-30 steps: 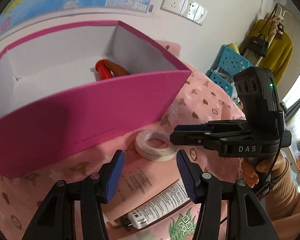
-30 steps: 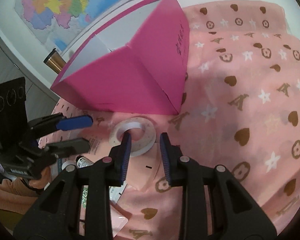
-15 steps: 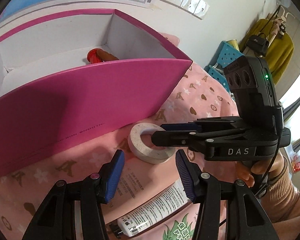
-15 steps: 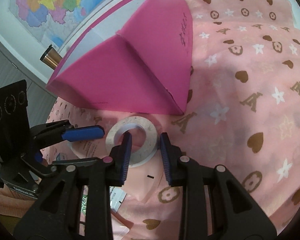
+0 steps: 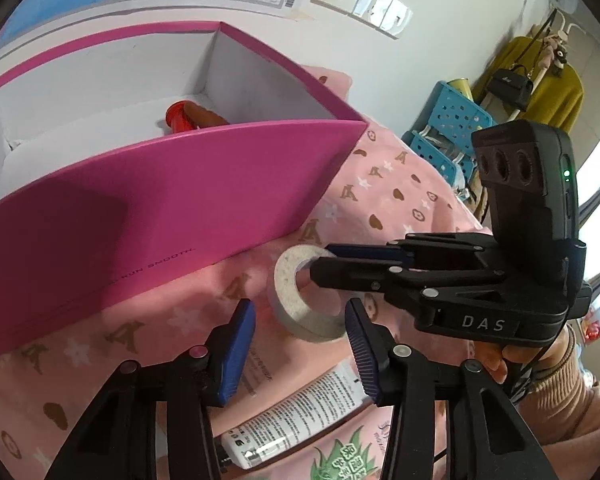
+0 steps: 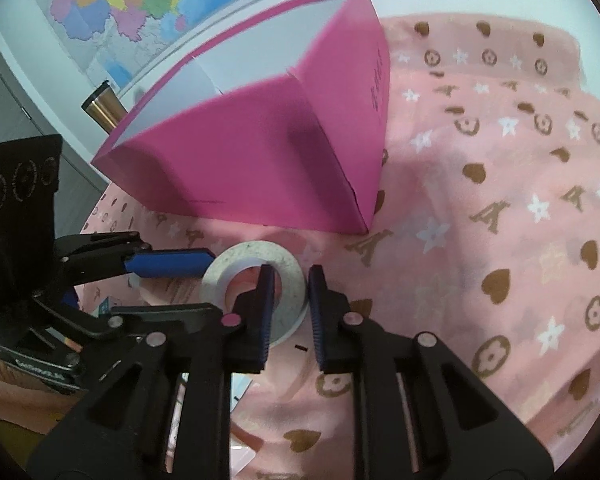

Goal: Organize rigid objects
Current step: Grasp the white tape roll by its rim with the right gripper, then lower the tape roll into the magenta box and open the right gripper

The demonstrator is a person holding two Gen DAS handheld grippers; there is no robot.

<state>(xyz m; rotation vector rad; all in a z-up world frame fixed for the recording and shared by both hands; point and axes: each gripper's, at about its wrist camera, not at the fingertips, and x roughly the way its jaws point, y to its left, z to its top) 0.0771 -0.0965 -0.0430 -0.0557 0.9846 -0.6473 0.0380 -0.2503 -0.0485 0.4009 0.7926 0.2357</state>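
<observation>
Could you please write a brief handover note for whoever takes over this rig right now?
Right gripper: jaws straddle the near wall of the white tape roll, one inside the hole, one outside, with a gap left; not yet clamped.
Left gripper: open, holding nothing, hovering just short of the roll.
Things: the roll lies flat on the pink cloth in front of the pink box. A white tube lies on the cloth near the left gripper.
Done: a red and brown item is already in the box.
Left: close on the roll, box it, then the tube.
</observation>
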